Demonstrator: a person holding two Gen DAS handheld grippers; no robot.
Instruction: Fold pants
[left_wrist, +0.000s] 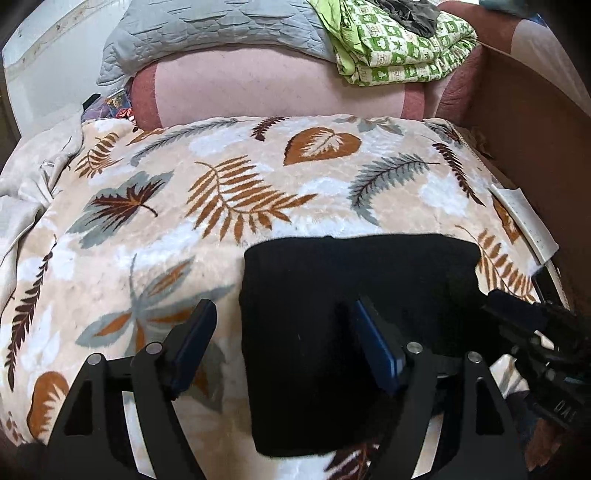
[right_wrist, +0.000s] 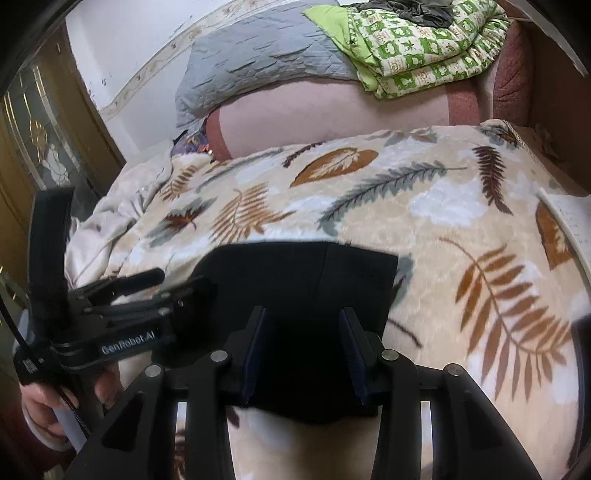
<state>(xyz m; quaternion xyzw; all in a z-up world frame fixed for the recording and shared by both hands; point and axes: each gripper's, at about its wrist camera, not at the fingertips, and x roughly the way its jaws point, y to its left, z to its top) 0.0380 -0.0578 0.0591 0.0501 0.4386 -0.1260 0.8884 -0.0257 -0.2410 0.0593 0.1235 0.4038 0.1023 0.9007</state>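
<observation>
Black pants (left_wrist: 354, 295), folded into a compact rectangle, lie flat on a leaf-print blanket (left_wrist: 221, 192). My left gripper (left_wrist: 282, 314) is open and empty, hovering over the left edge of the pants, one finger over the blanket and one over the cloth. My right gripper (right_wrist: 303, 325) is open and empty above the near part of the pants (right_wrist: 303, 280). The right gripper also shows at the right edge of the left wrist view (left_wrist: 517, 314). The left gripper shows at the left of the right wrist view (right_wrist: 122, 295), held by a hand.
A pink cushion (left_wrist: 277, 85) stands behind the blanket (right_wrist: 443, 221), with a grey quilt (left_wrist: 207, 33) and a green patterned quilt (left_wrist: 399, 44) piled on it. A brown wooden board (left_wrist: 535, 129) is at the right. A wooden door (right_wrist: 33, 147) stands at the left.
</observation>
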